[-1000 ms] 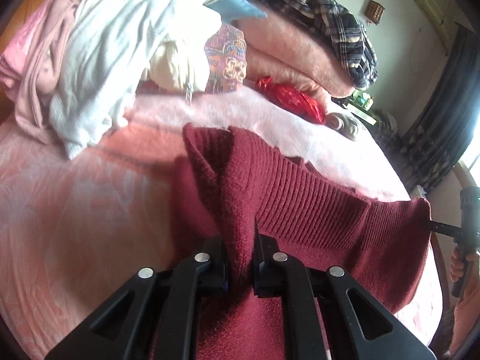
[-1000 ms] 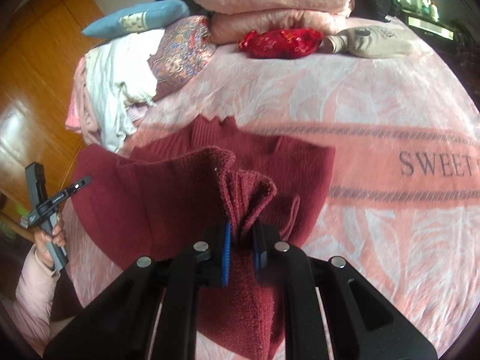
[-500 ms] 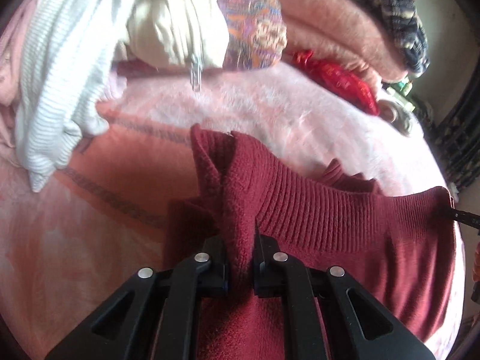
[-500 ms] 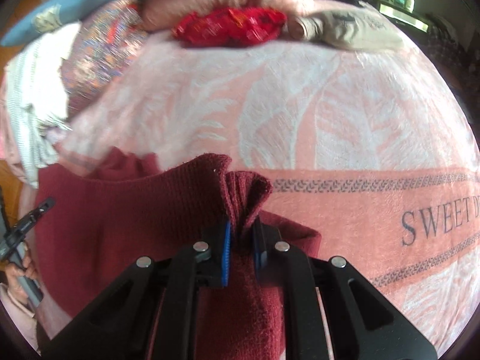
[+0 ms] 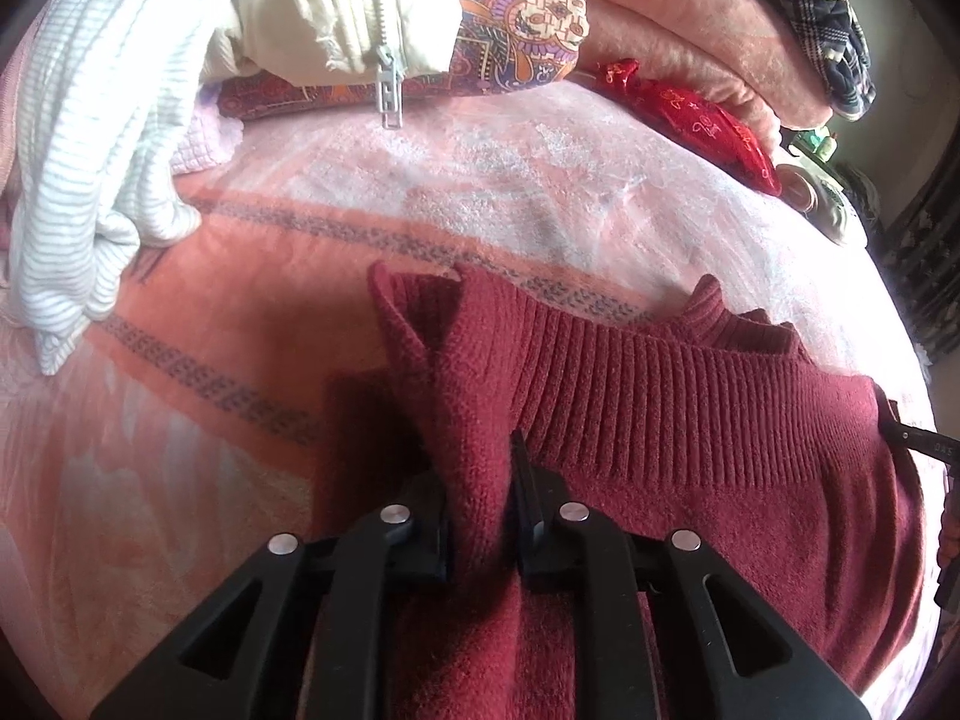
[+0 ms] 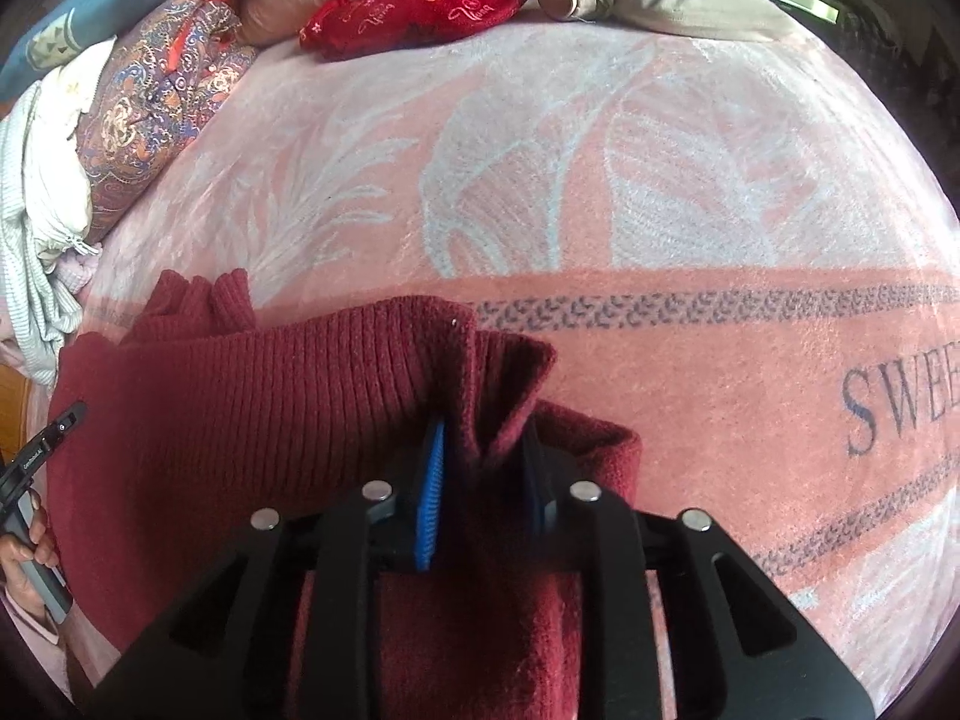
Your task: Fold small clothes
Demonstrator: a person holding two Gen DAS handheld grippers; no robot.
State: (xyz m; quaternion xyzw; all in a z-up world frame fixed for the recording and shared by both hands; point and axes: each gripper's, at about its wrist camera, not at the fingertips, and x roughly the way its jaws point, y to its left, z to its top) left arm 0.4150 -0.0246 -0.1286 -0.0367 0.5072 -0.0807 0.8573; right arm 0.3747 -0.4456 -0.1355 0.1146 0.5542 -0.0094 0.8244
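A maroon knit sweater (image 5: 690,420) lies folded on the pink blanket (image 5: 420,192), its ribbed hem brought up near the collar (image 5: 720,312). My left gripper (image 5: 480,480) holds a bunched corner of the hem; its jaws are opening and the fabric still fills the gap and touches both pads. In the right wrist view the same sweater (image 6: 240,420) spreads to the left. My right gripper (image 6: 480,456) is at the other hem corner. Its jaws are opening too, and a loose fold stands between the blue pad (image 6: 431,480) and the other finger. Each gripper's tip shows at the edge of the other's view.
A heap of clothes with a white striped top (image 5: 78,150) and a patterned pillow (image 5: 516,18) lies at the far left. Folded pink blankets (image 5: 690,12), a red pouch (image 5: 702,120) and a grey garment (image 6: 678,0) line the back. A hand (image 6: 24,546) grips the left tool.
Both grippers came forward and down, laying the hem over the sweater's upper part. In the last half second both pairs of jaws widened, the right more than the left.
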